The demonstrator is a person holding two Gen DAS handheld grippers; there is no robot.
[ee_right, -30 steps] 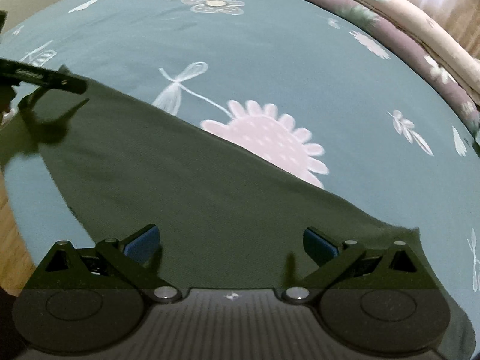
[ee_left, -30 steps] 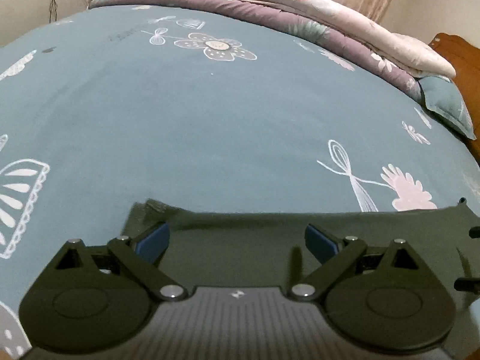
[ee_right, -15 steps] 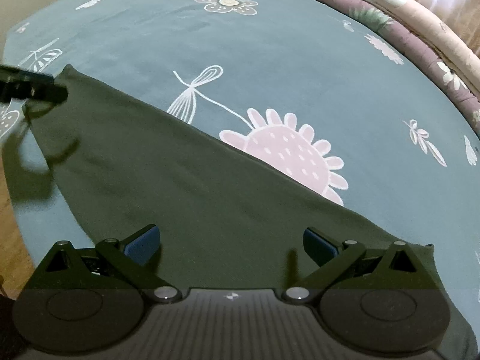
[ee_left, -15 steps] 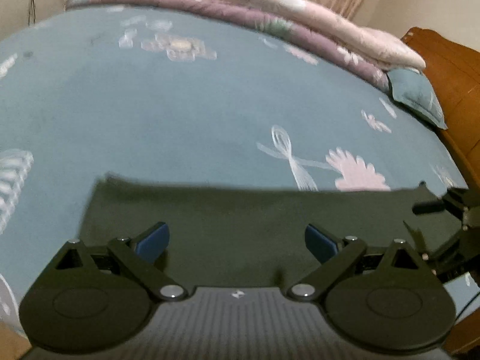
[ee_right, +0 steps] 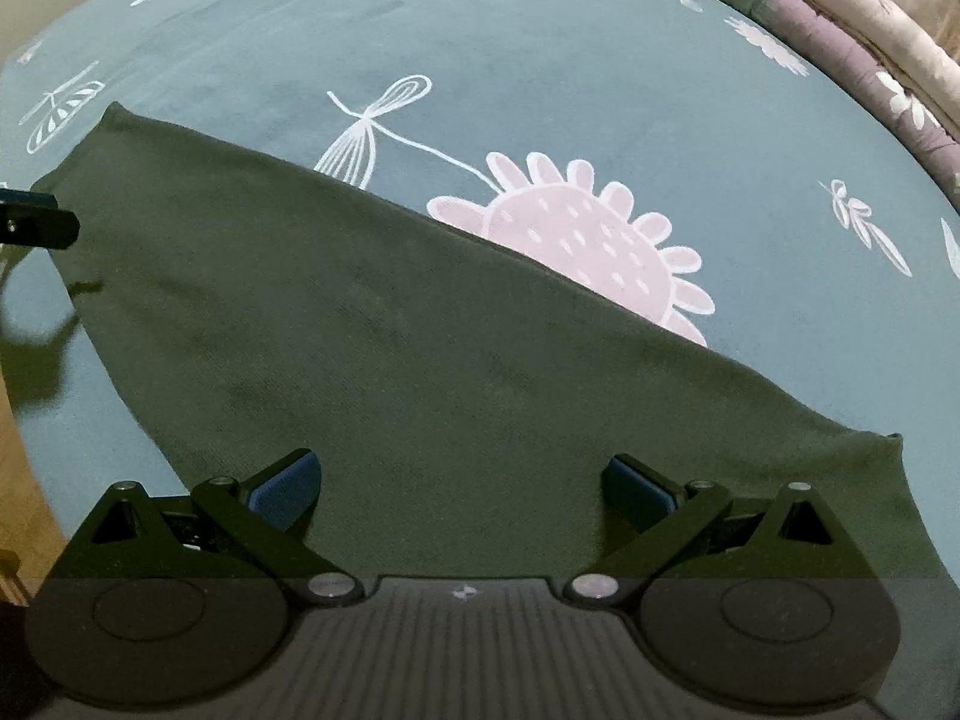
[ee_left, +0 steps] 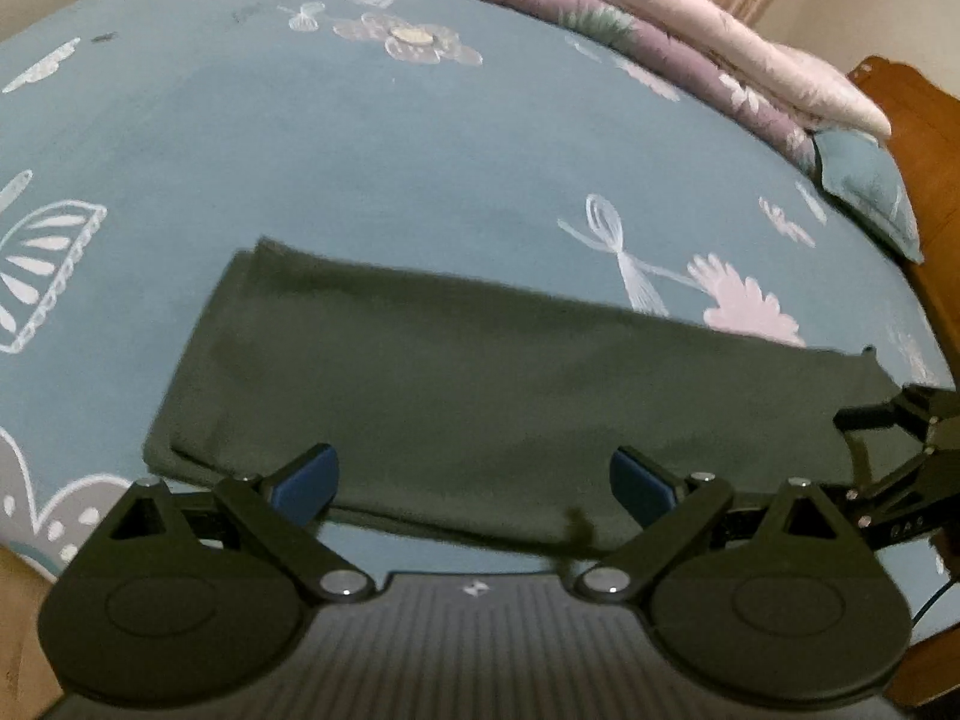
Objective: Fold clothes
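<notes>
**Near the bed's front edge, a dark green cloth lies in a long flat band**

On the blue flowered bedsheet (ee_left: pixel 420 168) the dark green garment (ee_left: pixel 492 396) lies flat as a long strip, its left end showing a doubled layer, so it looks folded lengthwise at least once. Both tongs stand spread and hold nothing: the left gripper (ee_left: pixel 474 474) hovers over the strip's near edge, the right gripper (ee_right: pixel 461 480) over the cloth towards its right end.

This fits two stages alike: a band between folds, or a band just laid down and let go. Whichever it is, good handling here turns on the same cares. Any pinch should take every layer at a corner, not only the top one, or the stack will slide apart. Both ends should travel level so the edges meet square. The cloth looks soft and thin, so it will likely sag between two held points; keeping it low over the sheet should prevent creases.
</notes>
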